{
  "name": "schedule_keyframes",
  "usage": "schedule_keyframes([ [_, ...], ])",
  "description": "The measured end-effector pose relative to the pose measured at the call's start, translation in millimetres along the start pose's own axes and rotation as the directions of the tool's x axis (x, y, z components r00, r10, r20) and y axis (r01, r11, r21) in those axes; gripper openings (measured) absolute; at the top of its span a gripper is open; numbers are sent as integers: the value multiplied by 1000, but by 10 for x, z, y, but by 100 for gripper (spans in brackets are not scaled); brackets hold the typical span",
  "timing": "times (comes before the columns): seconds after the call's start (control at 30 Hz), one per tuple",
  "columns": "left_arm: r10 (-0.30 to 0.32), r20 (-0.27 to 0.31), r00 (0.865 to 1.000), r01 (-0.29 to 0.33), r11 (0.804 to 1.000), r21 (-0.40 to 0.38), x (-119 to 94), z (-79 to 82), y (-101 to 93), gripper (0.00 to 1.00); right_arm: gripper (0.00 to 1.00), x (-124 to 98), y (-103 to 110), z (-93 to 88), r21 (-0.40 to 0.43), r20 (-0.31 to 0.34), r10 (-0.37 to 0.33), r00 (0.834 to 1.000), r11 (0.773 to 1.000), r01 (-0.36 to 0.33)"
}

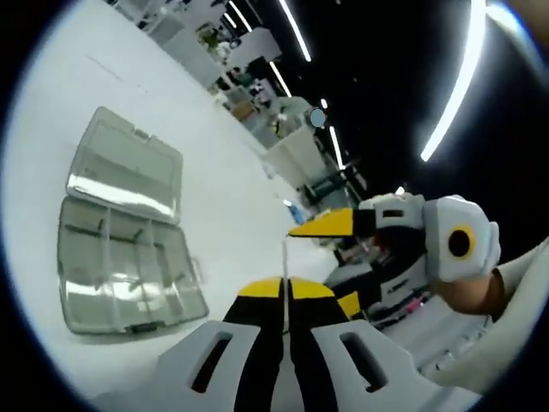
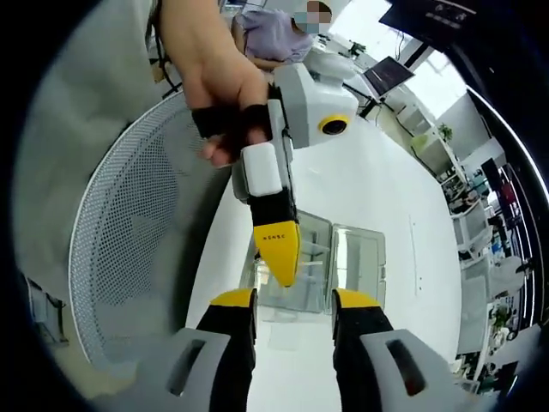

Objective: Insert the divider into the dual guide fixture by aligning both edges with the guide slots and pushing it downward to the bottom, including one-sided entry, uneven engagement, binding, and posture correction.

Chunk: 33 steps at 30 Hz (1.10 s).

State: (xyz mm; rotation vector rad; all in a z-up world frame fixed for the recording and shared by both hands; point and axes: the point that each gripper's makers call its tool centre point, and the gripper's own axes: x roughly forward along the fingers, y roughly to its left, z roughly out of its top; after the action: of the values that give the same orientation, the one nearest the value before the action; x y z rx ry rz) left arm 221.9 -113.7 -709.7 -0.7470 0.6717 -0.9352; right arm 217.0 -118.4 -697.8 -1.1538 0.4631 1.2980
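A clear plastic compartment box (image 1: 120, 275) lies on the white table (image 1: 223, 197) with its lid (image 1: 129, 163) folded open, up and to the left of my left gripper (image 1: 284, 288). That gripper's yellow-tipped jaws are pressed together on a thin clear divider (image 1: 285, 256), seen edge-on as a fine line rising from the tips. The right gripper (image 1: 339, 262) comes in from the right, jaws apart, close to the divider. In the right gripper view my right gripper (image 2: 294, 299) stands open and holds nothing. A hand holds the left gripper (image 2: 281, 266) above the box (image 2: 309, 283).
A grey mesh chair back (image 2: 129, 257) stands at the left beside the white table (image 2: 369, 189). A seated person (image 2: 270, 34) is at the table's far end. Shelves and equipment (image 1: 257, 94) line the far side of the room.
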Motion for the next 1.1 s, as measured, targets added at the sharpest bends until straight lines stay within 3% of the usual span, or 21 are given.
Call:
schedule_keyframes([
  [0.23,-29,-21,999,31,993,114,-96,1,-29,0,22,-69,-61,5,62,28,30,999,998,-32],
  [0.47,-53,-63,997,67,965,253,-178,-8,-61,0,20,-87,-52,-14,91,34,77,996,993,-79],
  [0.67,-91,-100,991,122,916,382,-195,-21,-170,0,14,-88,-22,36,114,56,146,988,982,-152],
  [0.9,-99,-119,988,142,885,443,-210,-18,-201,0,11,-76,36,110,106,67,225,972,967,-231],
  [1.1,-93,-144,985,155,837,525,-218,-46,-230,0,7,-58,65,142,104,58,267,962,957,-272],
])
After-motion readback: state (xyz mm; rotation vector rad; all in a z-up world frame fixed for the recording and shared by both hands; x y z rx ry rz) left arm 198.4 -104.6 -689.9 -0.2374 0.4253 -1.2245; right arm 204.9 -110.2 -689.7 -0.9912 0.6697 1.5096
